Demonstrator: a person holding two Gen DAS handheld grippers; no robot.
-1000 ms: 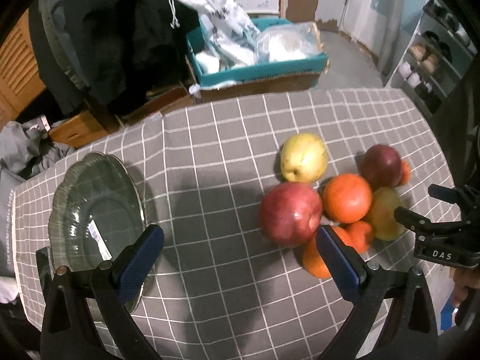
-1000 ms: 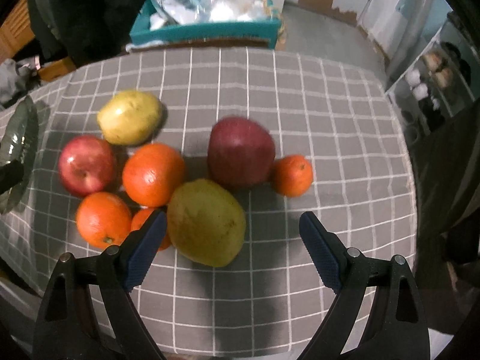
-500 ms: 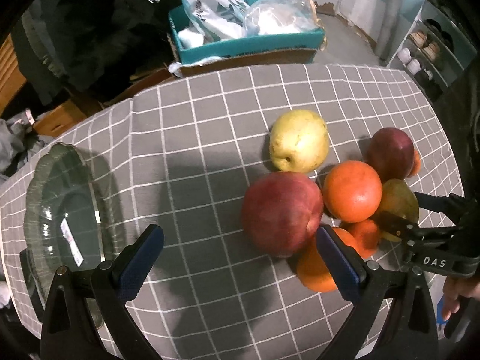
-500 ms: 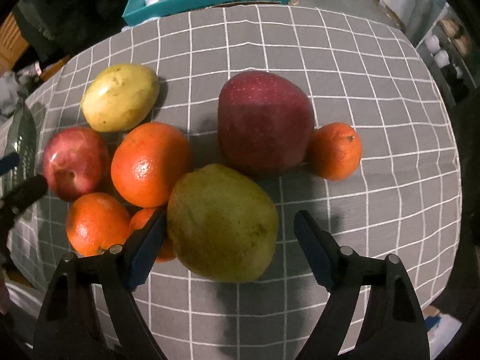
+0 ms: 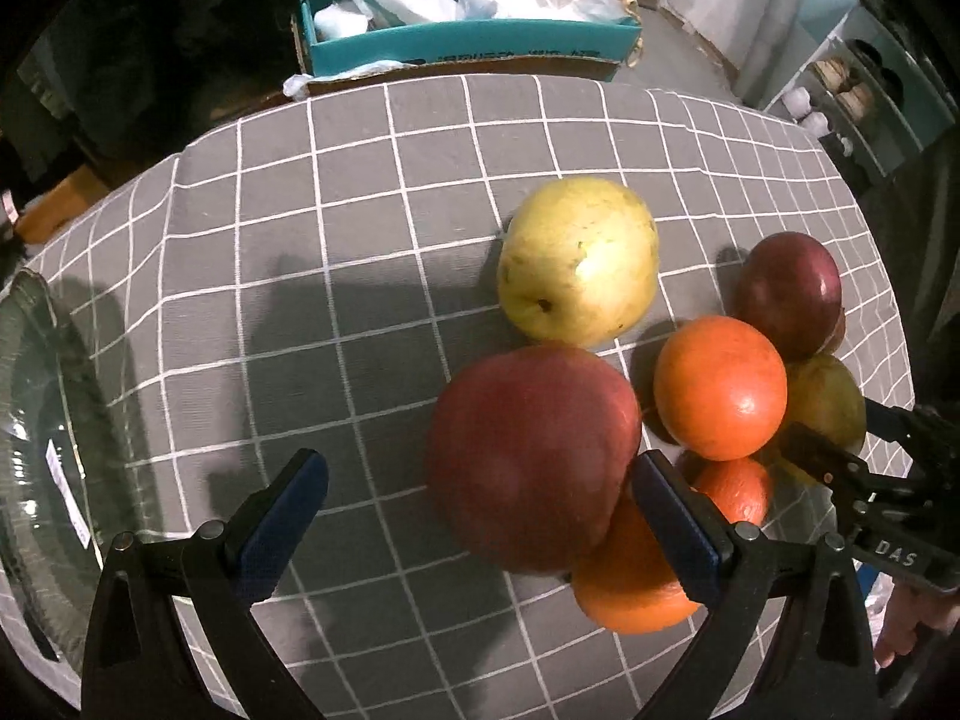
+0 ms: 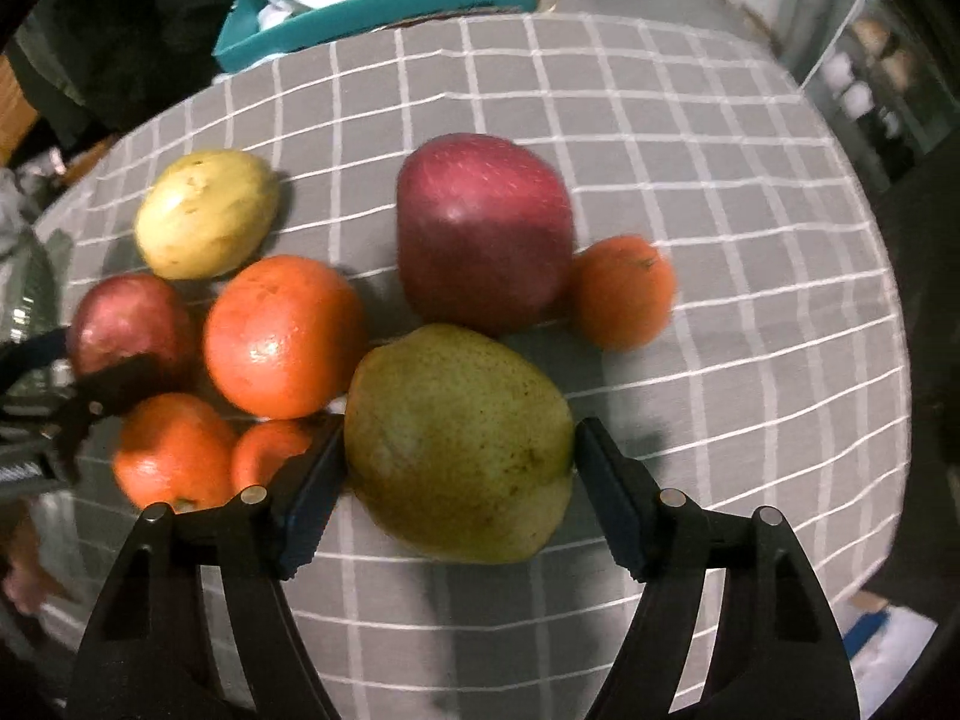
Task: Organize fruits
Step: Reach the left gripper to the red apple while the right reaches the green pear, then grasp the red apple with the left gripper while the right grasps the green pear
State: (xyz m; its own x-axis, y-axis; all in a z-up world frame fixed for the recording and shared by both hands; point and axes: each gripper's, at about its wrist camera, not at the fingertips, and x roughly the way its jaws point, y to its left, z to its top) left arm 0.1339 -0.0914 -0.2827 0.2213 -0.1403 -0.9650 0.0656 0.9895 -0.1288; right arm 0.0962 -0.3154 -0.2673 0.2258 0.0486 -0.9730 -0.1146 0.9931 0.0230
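Several fruits lie bunched on a grey checked tablecloth [image 5: 360, 240]. My left gripper [image 5: 480, 516] is open and low over the big red apple [image 5: 534, 456]. Its right pad is against the apple's side and its left pad stands apart. A yellow pear [image 5: 576, 258], an orange [image 5: 720, 387] and a dark red apple [image 5: 789, 294] lie beyond. My right gripper [image 6: 459, 480] is closing its jaws on the green pear [image 6: 456, 444], and both pads touch its sides. A dark red apple [image 6: 483, 231] and a mandarin [image 6: 621, 291] lie just behind the pear.
A glass plate [image 5: 36, 450] sits at the table's left edge. Behind the table stands a teal box [image 5: 468, 48] holding plastic bags. Two small oranges [image 6: 171, 450] lie by the pear's left side. A shelf [image 5: 870, 78] stands at the far right.
Both grippers have come down closer to the fruit. The right jaws have narrowed until they touch the green pear. The left gripper has shifted over the red apple.
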